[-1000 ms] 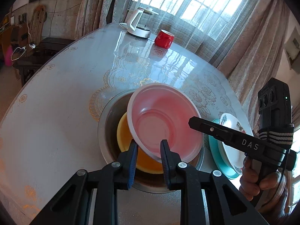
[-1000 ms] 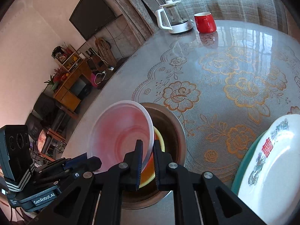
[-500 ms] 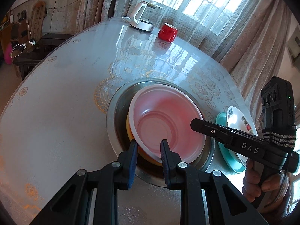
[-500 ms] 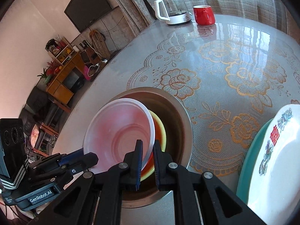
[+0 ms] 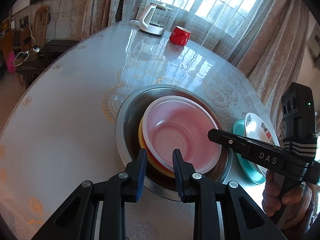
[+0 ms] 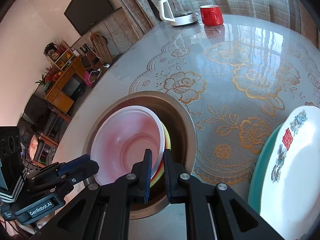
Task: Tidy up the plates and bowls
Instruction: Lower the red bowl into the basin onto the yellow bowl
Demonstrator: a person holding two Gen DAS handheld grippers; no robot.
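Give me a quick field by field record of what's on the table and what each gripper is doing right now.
nested stack: pink bowl in yellow bowl, both inside metal basin
plates: white patterned plate on teal plate, beside basin
far edge: kettle, red mug
left gripper: open, straddling pink bowl's near rim
right gripper: narrow gap, fingers either side of bowl rims; grip unclear

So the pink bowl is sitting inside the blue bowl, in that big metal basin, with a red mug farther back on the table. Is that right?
Not quite. The pink bowl sits inside a yellow bowl, not a blue one; the right wrist view shows the yellow rim beside it. The rest holds: both are in the metal basin, and the red mug stands farther back on the table.
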